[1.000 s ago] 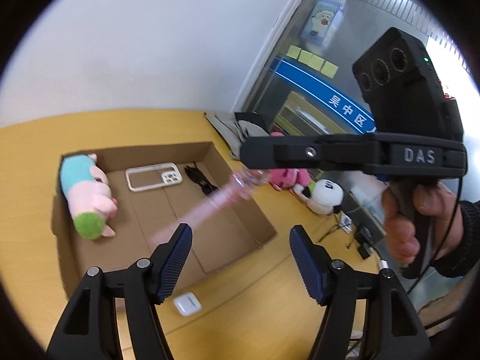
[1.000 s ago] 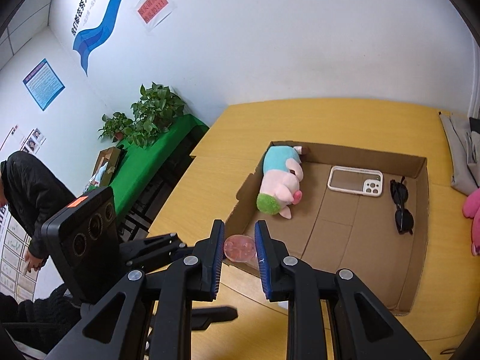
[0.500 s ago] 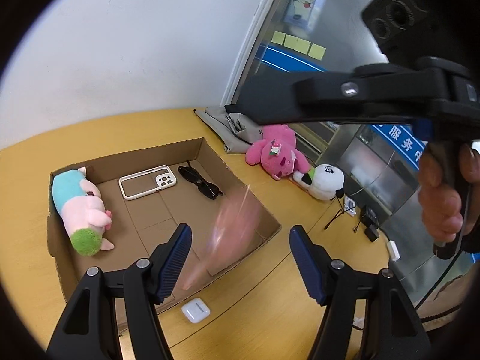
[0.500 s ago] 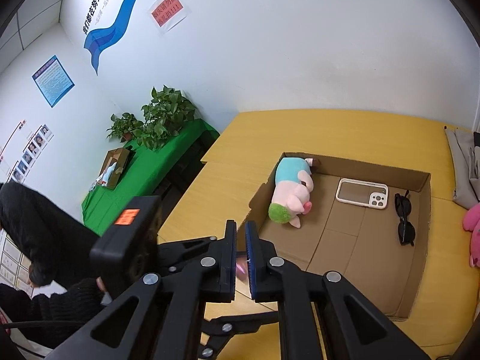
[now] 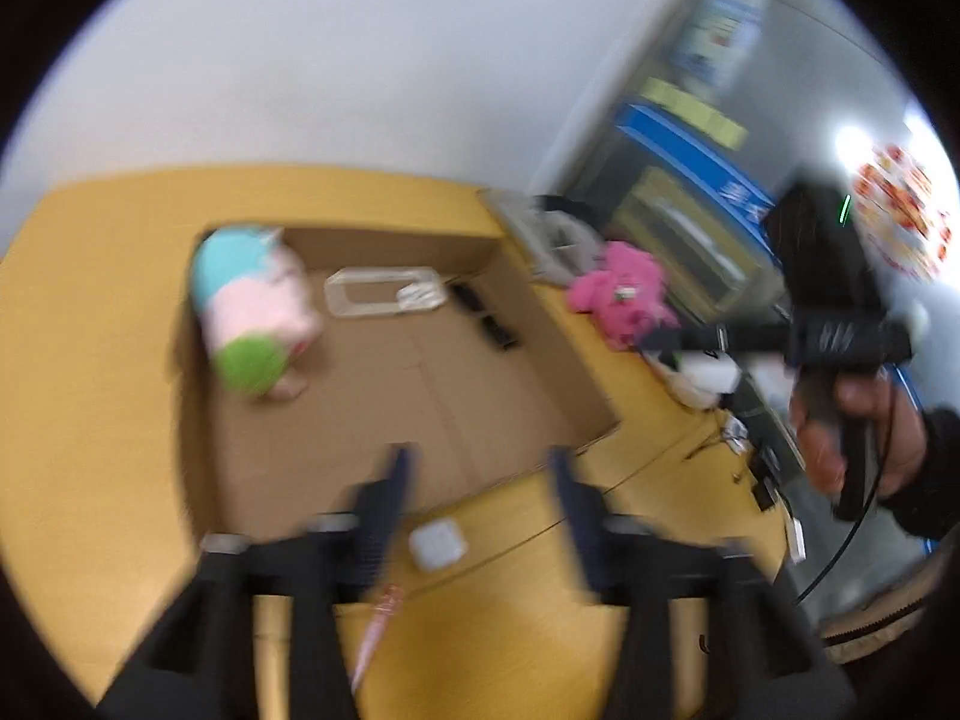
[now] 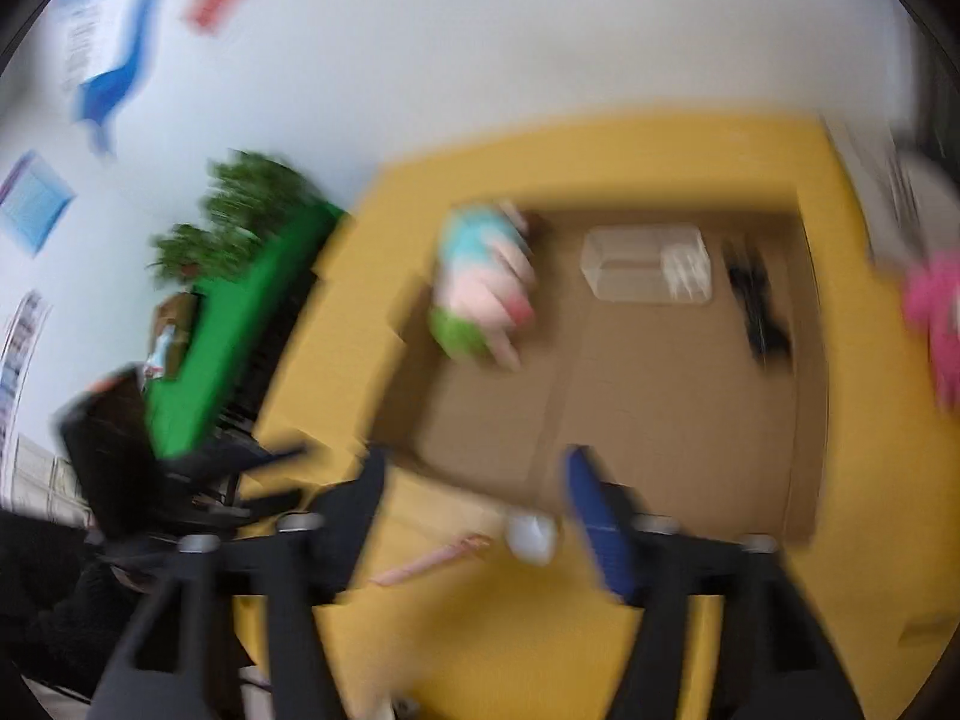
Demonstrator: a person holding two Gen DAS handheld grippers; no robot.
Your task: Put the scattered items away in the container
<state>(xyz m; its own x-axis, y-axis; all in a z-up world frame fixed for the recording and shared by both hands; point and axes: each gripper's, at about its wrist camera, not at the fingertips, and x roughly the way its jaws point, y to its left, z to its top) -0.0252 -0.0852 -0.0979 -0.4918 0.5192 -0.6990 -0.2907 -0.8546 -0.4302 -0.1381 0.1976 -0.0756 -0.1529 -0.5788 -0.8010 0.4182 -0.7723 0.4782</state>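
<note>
Both views are motion-blurred. The open cardboard box [image 5: 540, 324] [image 6: 804, 324] sits on the yellow table and holds a pink, blue and green plush [image 5: 252, 312] [image 6: 480, 294], a clear phone case [image 5: 384, 291] [image 6: 648, 264] and black sunglasses [image 5: 486, 318] [image 6: 756, 306]. A pink stick-like item [image 5: 375, 630] [image 6: 432, 561] lies on the table in front of the box, beside a small white case [image 5: 437, 543] [image 6: 531, 534]. My left gripper [image 5: 477, 516] is open and empty above the white case. My right gripper [image 6: 474, 510] is open and empty above both items.
A pink plush [image 5: 624, 294] [image 6: 936, 318] and a black-and-white plush [image 5: 702, 375] lie on the table right of the box, with grey cloth [image 5: 540, 234] behind. The other gripper and hand [image 5: 840, 336] hover at right. A green bench with plants [image 6: 240, 300] stands at left.
My right gripper has opened and let go of the pink item, which now lies on the table outside the box. Both grippers have moved quickly, blurring the views.
</note>
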